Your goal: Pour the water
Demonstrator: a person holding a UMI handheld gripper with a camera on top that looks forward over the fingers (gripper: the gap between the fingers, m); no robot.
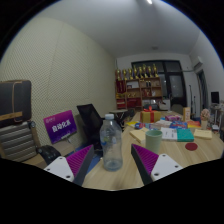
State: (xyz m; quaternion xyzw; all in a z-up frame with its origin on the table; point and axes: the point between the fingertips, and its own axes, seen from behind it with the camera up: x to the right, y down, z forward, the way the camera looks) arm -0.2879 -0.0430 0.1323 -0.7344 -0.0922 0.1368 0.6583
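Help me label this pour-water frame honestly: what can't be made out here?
Gripper view only:
- Water level in the clear bottle, standing between the open gripper fingers with gaps either side: not discernible.
- A receiving cup: none identifiable among the small, crowded items on the table beyond.
- Print on the purple sign: too small to read.
- Shelf contents: too small.

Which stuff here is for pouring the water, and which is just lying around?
For the job:
- clear plastic water bottle with a blue cap, standing between the open gripper fingers, not squeezed

Just lying about:
- purple sign with white writing
- black office chair
- red shelf with trophies
- colourful boxes and packets on the wooden table
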